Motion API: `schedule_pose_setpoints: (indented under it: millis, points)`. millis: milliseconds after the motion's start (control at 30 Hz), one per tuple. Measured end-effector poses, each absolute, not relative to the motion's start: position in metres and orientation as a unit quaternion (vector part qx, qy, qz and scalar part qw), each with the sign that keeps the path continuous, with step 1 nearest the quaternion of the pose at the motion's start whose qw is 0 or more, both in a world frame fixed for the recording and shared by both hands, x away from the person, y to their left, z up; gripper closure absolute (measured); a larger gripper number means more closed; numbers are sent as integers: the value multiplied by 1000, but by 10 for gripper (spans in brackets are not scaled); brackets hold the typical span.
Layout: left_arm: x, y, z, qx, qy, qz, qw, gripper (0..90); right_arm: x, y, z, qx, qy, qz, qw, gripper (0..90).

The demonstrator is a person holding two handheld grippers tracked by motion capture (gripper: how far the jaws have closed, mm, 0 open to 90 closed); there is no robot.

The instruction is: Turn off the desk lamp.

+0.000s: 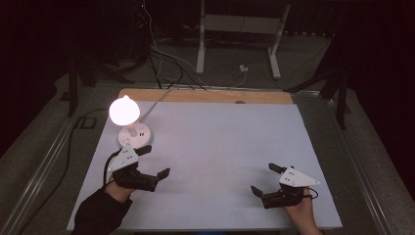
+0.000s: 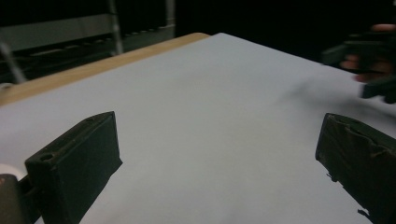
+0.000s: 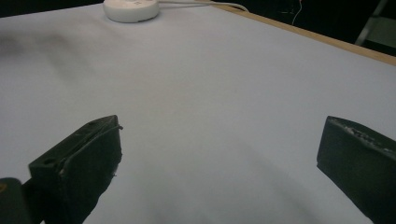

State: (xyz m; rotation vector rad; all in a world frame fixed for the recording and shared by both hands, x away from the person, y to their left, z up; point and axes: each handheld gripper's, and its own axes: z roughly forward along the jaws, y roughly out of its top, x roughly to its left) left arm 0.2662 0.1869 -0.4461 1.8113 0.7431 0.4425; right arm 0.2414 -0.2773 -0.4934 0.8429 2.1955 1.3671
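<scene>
High view: lit lamp (image 1: 128, 120) beside left tool (image 1: 155, 160).

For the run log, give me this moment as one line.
left gripper: open, beside lit white round-base lamp | right gripper: open, holding nothing | white table sheet: bare between

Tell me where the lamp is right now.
In the high view the lit lamp stands at the table's far left, just beyond the open left claw.

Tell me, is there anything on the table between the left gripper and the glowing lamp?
No, nothing. In the high view the left gripper sits right beside the lamp, and just a short bare strip of white table lies between them.
</scene>
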Motion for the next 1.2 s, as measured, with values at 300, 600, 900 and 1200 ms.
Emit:
schedule_pose_setpoints:
  millis: [300,600,900,1200]
  points:
    - [278,187,-448,737,371,233,514,5,242,-278,-493,304,788,494,207,0]
    - [289,192,-451,721,416,248,495,5,242,-278,-494,306,789,492,207,0]
    - [302,198,-462,702,469,272,461,5,243,-278,-494,306,788,494,204,0]
    - [313,205,-470,692,496,285,440,72,242,-278,-493,304,789,494,205,0]
